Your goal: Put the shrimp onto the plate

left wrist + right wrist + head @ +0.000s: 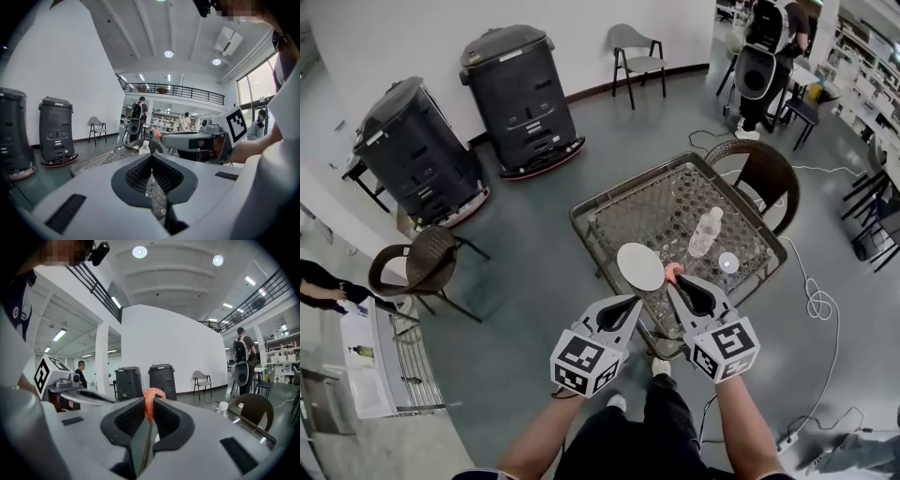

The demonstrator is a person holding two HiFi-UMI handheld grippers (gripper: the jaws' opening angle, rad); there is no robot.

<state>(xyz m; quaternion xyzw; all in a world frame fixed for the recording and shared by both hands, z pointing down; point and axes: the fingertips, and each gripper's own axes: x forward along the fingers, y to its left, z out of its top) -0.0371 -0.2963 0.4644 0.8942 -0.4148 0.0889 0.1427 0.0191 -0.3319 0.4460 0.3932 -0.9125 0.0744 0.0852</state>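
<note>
An orange shrimp [673, 273] is pinched at the tips of my right gripper [673, 280], which is shut on it over the table's near edge. The right gripper view shows the shrimp [151, 395] sticking up between the pads of that gripper [149, 409]. A white plate [640, 266] lies on the glass-topped wicker table [609, 204], just left of the shrimp. My left gripper [634, 301] hovers below the plate, shut with nothing in it [151, 157]. From the left gripper view, the right gripper [197, 140] and the shrimp [157, 134] show side-on.
A water bottle [705, 232] and a small white cup [728, 262] stand on the table right of the plate. Wicker chairs [769, 173] [422, 262] flank the table. Two black machines [520, 94] stand by the wall. A cable [814, 300] lies on the floor.
</note>
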